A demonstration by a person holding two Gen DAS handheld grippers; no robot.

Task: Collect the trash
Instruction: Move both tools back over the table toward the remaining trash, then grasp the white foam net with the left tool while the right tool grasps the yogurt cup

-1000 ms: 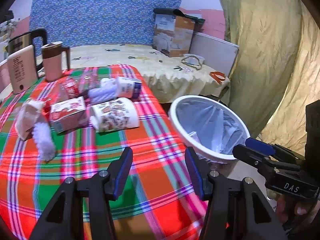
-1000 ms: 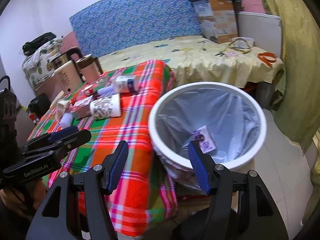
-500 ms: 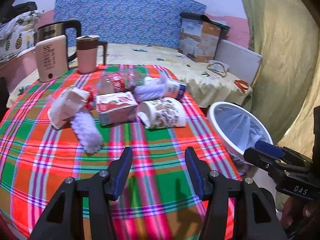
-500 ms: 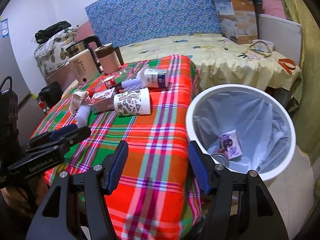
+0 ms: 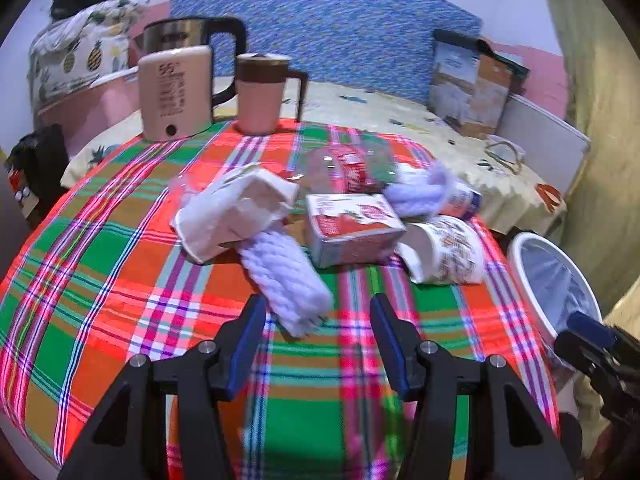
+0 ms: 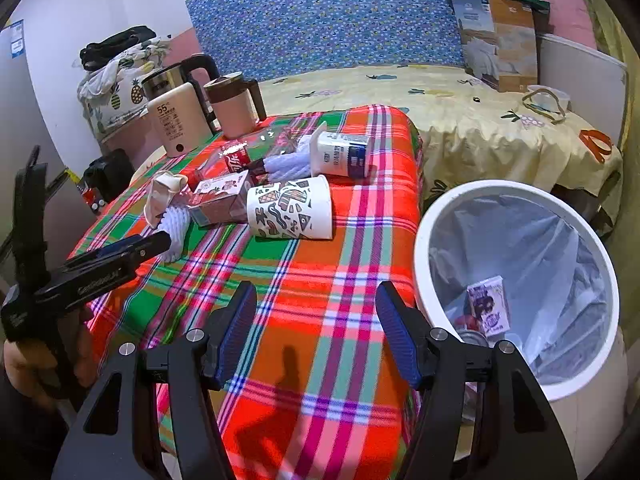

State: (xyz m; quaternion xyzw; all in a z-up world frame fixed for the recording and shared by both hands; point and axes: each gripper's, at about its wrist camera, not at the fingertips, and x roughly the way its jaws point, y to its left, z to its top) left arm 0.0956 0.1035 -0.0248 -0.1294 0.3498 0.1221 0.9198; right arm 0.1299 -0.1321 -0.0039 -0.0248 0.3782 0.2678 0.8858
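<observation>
Trash lies on the plaid tablecloth (image 5: 120, 280): a white foam net sleeve (image 5: 286, 280), a crumpled white carton (image 5: 232, 208), a red and white carton (image 5: 352, 228), a patterned paper cup (image 5: 448, 250) on its side, a Coke bottle (image 5: 348, 168) and a white bottle (image 6: 344, 154). My left gripper (image 5: 316, 344) is open and empty, just short of the foam sleeve. My right gripper (image 6: 316, 332) is open and empty over the table's near edge. The white lined bin (image 6: 516, 280) stands right of the table and holds a small purple carton (image 6: 488, 306).
A beige kettle (image 5: 176, 88) and a pink mug (image 5: 260, 94) stand at the table's far edge. A bed with a yellow sheet (image 6: 460, 120) and a cardboard box (image 6: 500, 40) lies behind. A curtain (image 5: 608, 120) hangs at the right.
My left gripper has swung left from the bin side and moved in towards the trash pile. My right gripper has moved left from over the bin to over the table edge. Both stay open.
</observation>
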